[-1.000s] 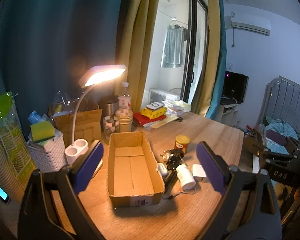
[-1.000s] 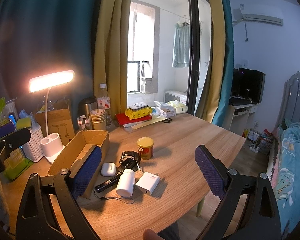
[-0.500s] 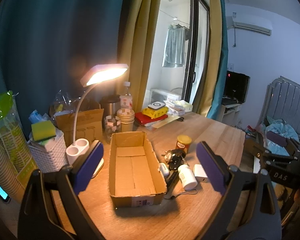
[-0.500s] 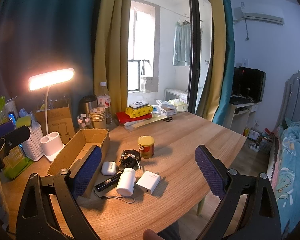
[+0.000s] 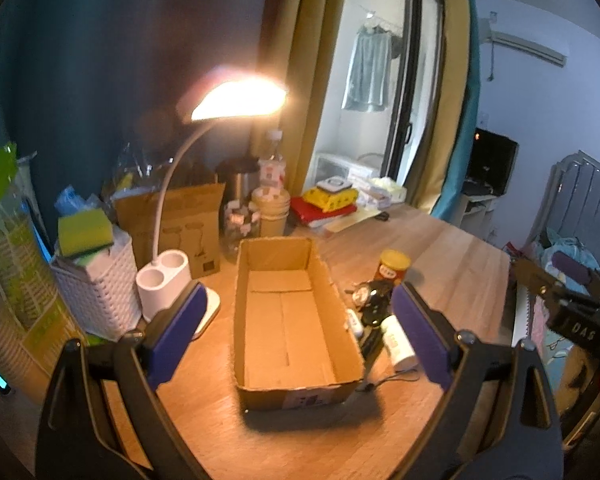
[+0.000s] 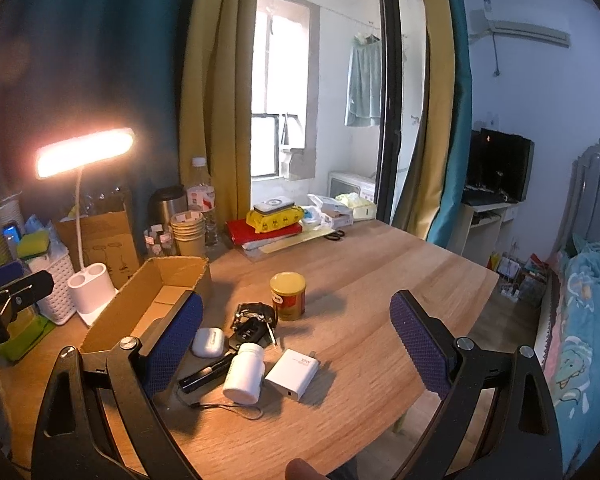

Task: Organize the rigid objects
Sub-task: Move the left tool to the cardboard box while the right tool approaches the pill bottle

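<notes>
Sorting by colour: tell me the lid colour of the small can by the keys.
Yellow lid on the small can; right wrist view shows it best.

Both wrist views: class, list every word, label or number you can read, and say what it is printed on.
"DAS": white letters on the right gripper, seen at the right edge of the left wrist view.
White charger: small print, too blurred to read.
Yellow-lidded jar: red label, unreadable.
Cardboard box: sticker on the near wall, too blurred.
Water bottle: red and white label, illegible.
Left gripper: white marks cut off at the edge, unreadable.
</notes>
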Demonstrator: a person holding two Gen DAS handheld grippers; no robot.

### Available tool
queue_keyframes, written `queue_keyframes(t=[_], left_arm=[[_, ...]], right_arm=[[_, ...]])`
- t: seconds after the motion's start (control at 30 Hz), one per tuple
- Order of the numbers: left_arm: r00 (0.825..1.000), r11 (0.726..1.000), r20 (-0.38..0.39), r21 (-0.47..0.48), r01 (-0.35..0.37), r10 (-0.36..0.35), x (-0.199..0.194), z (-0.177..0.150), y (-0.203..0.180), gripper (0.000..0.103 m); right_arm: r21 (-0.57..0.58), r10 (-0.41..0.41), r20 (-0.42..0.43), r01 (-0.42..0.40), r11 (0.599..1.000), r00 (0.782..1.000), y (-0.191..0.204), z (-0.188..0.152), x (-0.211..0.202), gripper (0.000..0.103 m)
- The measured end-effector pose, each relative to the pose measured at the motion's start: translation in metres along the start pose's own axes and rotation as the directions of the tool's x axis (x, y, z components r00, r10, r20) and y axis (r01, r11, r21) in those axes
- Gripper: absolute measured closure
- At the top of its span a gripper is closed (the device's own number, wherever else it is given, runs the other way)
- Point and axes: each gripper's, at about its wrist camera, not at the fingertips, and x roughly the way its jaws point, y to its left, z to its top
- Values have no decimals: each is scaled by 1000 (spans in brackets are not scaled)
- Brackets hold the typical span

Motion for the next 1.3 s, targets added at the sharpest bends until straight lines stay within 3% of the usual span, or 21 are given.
queue_keyframes(t=[0.47,1.0,1.03,1.1,1.3], left_arm=[[988,996,-131,-33,-81,76,65,-21,35,9],[951,991,-289,-49,-125,106,122,-54,59,10],[950,991,-295,-48,-126,107,124,-56,60,12],[941,991,-323,-47,-123,101,130,-61,61,28],[928,992,-361,-43,-121,98,139,-71,61,50]], right_arm=[[2,8,-123,-8,1000,992,-2,-6,59,7],[29,24,-245,-18,999,969,-5,-37,121,7],[29,26,-251,-20,999,968,-5,-39,124,7],[28,33,-259,-26,999,965,-4,-43,127,7],[17,59,-270,-56,998,961,3,-48,132,7]])
